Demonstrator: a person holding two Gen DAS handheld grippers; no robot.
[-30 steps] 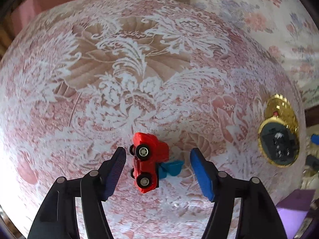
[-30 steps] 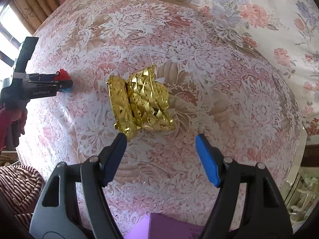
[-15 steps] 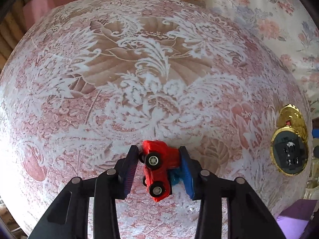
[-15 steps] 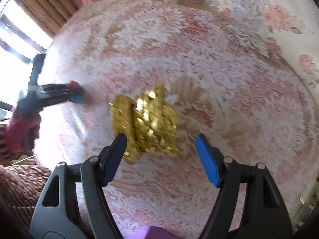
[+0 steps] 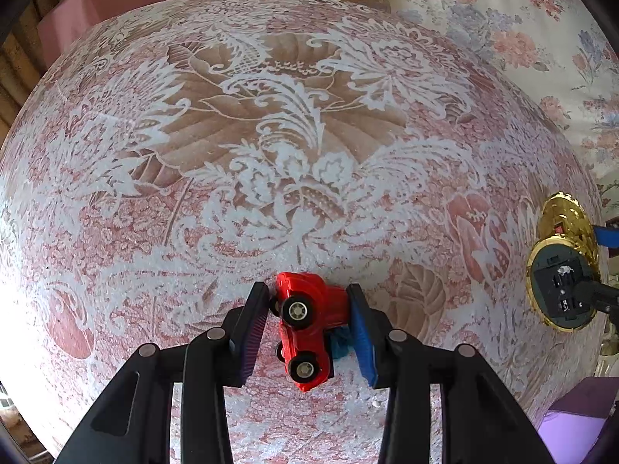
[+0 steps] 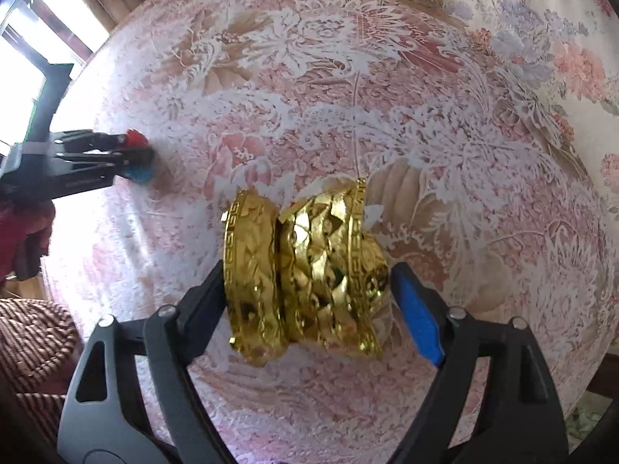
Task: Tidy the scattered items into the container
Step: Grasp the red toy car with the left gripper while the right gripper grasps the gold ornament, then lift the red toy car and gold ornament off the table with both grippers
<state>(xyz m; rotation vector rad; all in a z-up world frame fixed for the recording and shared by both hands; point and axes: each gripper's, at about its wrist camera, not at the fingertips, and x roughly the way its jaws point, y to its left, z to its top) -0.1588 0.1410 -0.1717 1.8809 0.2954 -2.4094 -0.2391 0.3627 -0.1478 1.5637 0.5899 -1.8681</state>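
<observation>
A red toy car (image 5: 305, 324) lies on its side on the lace-covered round table (image 5: 271, 116), with a blue piece beside it. My left gripper (image 5: 307, 294) is shut on the car, both pads pressing its sides. In the right wrist view the left gripper (image 6: 127, 154) and car (image 6: 133, 139) are at the far left. A gold faceted ornament (image 6: 309, 270) lies on its side between the jaws of my right gripper (image 6: 307, 270), which are opening; the blue pad (image 6: 418, 309) stands clear of it. The ornament (image 5: 561, 270) also shows at the table's right edge.
A purple box corner (image 5: 580, 425) sits low at the right. A pink block (image 5: 89, 4) stands beyond the table's far left. Floral fabric (image 5: 503, 19) lies behind the table. A striped cushion (image 6: 35, 332) and a bright window (image 6: 23, 58) are on the left.
My left gripper closed from open onto the red car. My right gripper came down over the gold ornament, which now sits between its jaws, and the jaws spread wider.
</observation>
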